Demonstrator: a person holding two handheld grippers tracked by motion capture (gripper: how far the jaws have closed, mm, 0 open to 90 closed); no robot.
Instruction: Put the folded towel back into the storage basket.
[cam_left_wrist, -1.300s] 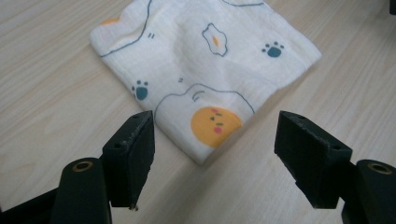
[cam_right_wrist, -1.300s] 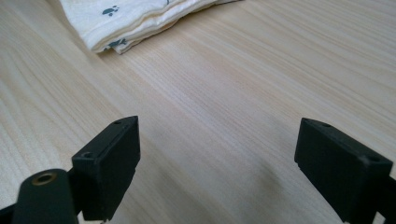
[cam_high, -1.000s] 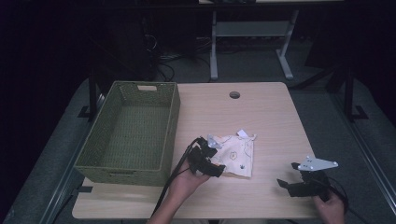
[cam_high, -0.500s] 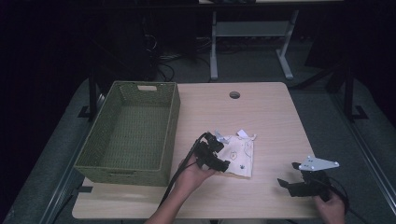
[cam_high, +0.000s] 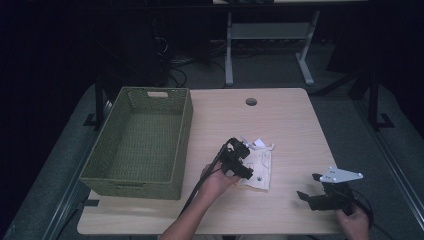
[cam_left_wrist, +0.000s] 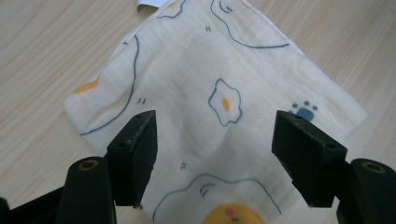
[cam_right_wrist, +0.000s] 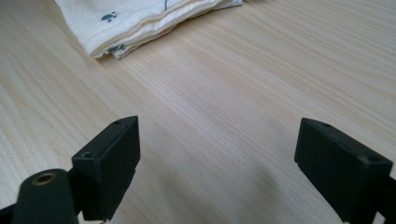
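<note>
In the high view, the cloth (cam_high: 258, 167) is being kept folded on the tabletop (cam_high: 290, 125), a little toward 5 o'clock from the middle. The left gripper (cam_high: 239, 160) is being held over the cloth's 9 o'clock edge, likely so that an edge can be taken. The basket (cam_high: 140, 142) is being left standing at 9 o'clock of the cloth, near but apart, probably as the place meant for it. The right gripper (cam_high: 320, 197) is being held at 4 o'clock of the cloth, well apart, seemingly parked out of the way.

In the left gripper view, the cloth (cam_left_wrist: 219, 107), printed with fried eggs and a paw mark, is being framed between the two fingers (cam_left_wrist: 135, 154). These are being held wide apart, nothing clamped, above the fabric. A corner is being pointed toward 3 o'clock, and the cloth is judged soft enough to bunch when pinched.

In the right gripper view, the fingers (cam_right_wrist: 109, 161) are being held apart over bare tabletop (cam_right_wrist: 243, 93). The cloth's (cam_right_wrist: 140, 21) stacked layers are being shown at 11 o'clock, well clear, so no grip is being prepared by this hand.
</note>
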